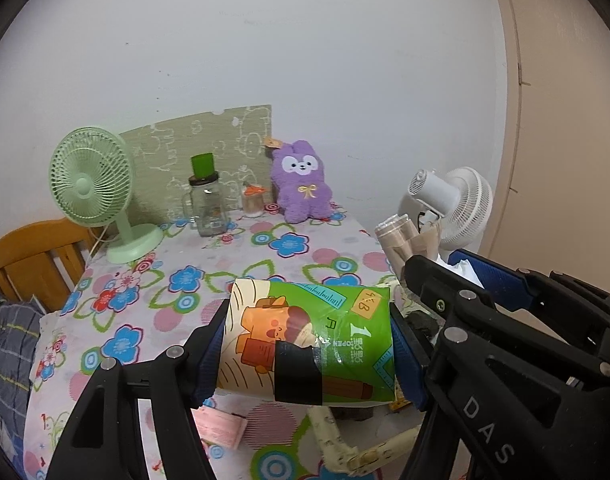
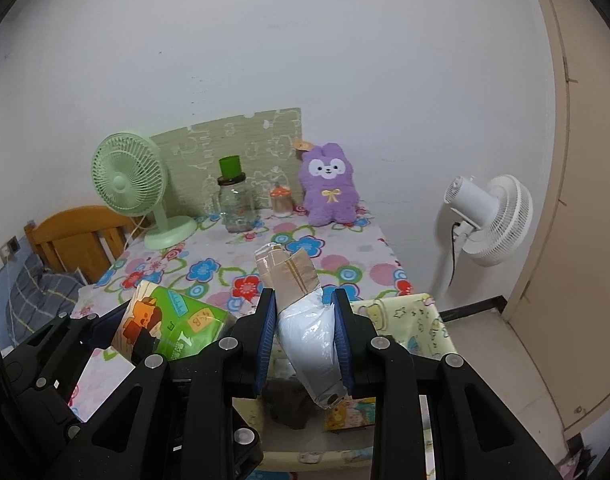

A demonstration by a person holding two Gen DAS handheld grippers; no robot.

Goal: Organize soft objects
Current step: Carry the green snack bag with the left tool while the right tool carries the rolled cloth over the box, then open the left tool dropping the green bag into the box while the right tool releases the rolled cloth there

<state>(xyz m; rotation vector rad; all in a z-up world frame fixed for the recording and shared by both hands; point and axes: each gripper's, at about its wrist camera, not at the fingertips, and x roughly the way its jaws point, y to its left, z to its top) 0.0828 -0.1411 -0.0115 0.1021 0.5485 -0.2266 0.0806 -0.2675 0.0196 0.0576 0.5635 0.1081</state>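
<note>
My left gripper is shut on a green tissue pack with a cartoon print, its blue pads pressing both ends, above the floral table. My right gripper is shut on a white plastic pack with a beige taped top. In the left wrist view the right gripper stands close on the right with the beige top sticking up. In the right wrist view the left gripper and the green pack sit at lower left. A purple plush rabbit sits upright at the table's back.
A green fan, a glass jar with a green lid and a small orange-capped bottle stand at the back. A white fan stands on the floor at right. A yellow cartoon-print fabric bin is below the grippers. A wooden headboard is at left.
</note>
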